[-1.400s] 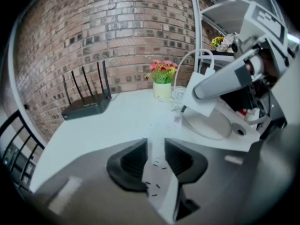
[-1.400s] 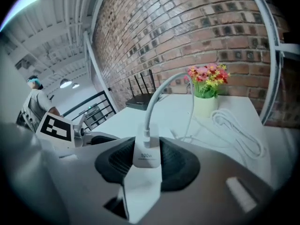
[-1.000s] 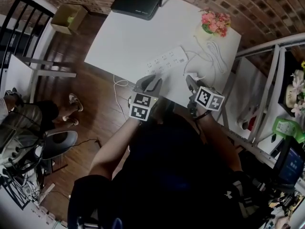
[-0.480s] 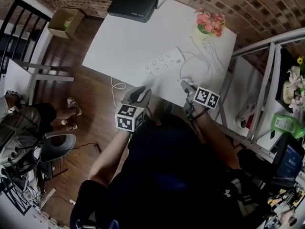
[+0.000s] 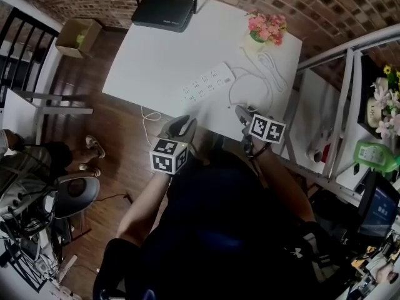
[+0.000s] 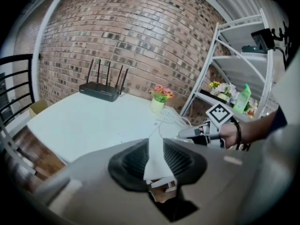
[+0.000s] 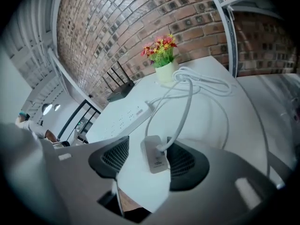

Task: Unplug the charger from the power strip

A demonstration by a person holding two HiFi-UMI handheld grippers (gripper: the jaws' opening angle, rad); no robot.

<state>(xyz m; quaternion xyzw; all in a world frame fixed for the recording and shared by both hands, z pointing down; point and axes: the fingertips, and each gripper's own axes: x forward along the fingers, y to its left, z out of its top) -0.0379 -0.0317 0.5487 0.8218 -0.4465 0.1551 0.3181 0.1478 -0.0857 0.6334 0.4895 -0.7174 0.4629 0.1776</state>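
Observation:
The white power strip [image 5: 206,84] lies across the middle of the white table [image 5: 150,55]. The white charger [image 7: 155,156] lies flat on the table, unplugged from the strip [image 7: 124,118], and its cable [image 7: 187,97] loops away toward the flower pot. My right gripper [image 7: 147,161] is low over the charger with its jaws opening. The charger is between the pads, close to the right one, and the left pad stands clear of it. At the table's near edge my left gripper [image 5: 181,125] has its jaws closing to a narrow gap, with nothing between them [image 6: 157,161].
A black router [image 5: 162,12] stands at the table's far edge. A pot of pink flowers [image 5: 262,30] sits at the far right corner beside coiled white cable [image 5: 272,67]. A white metal shelf [image 5: 337,92] stands to the right, and a cardboard box [image 5: 76,35] lies on the floor to the left.
My left gripper has drawn back from the strip to the table's near edge. My right gripper has sunk a little toward the table.

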